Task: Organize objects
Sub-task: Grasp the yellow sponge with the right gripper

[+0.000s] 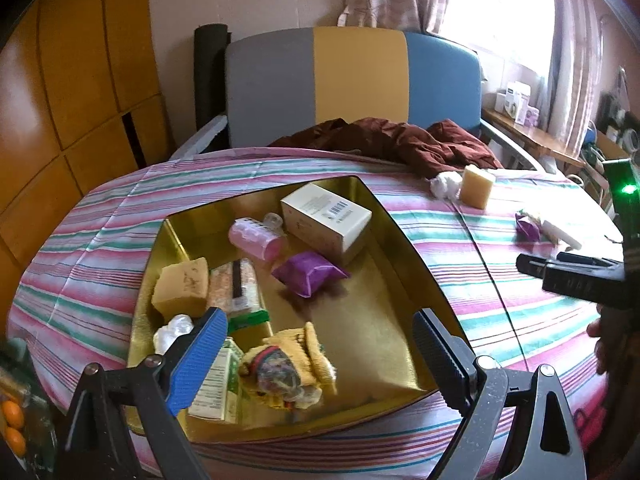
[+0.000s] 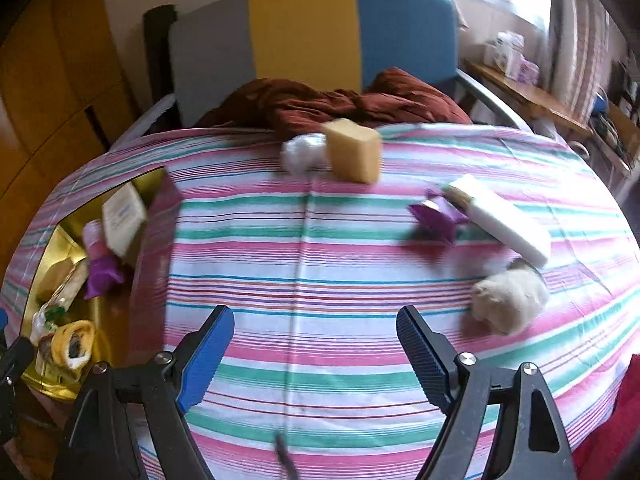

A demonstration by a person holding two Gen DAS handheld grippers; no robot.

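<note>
A gold tin box (image 1: 376, 320) lies open on the striped cloth (image 2: 304, 248). Inside it are a white carton (image 1: 326, 216), a pink bottle (image 1: 256, 238), a purple packet (image 1: 306, 272), a yellow soap block (image 1: 182, 286), and a yellow knitted bundle (image 1: 292, 364). My left gripper (image 1: 320, 344) hangs open over the box's near end, holding nothing. My right gripper (image 2: 316, 344) is open above bare cloth. Ahead of it lie a yellow soap block (image 2: 354, 154), a white wad (image 2: 300, 152), a purple packet (image 2: 434, 216), a white tube (image 2: 500, 218) and a fluffy cream ball (image 2: 506, 298).
A crumpled maroon cloth (image 2: 328, 104) lies at the table's far edge, before a grey, yellow and blue chair back (image 1: 352, 80). Wooden cabinets (image 1: 72, 80) stand left. A cluttered shelf (image 1: 532, 128) runs under the window at right. The box (image 2: 72, 240) sits at the right gripper's far left.
</note>
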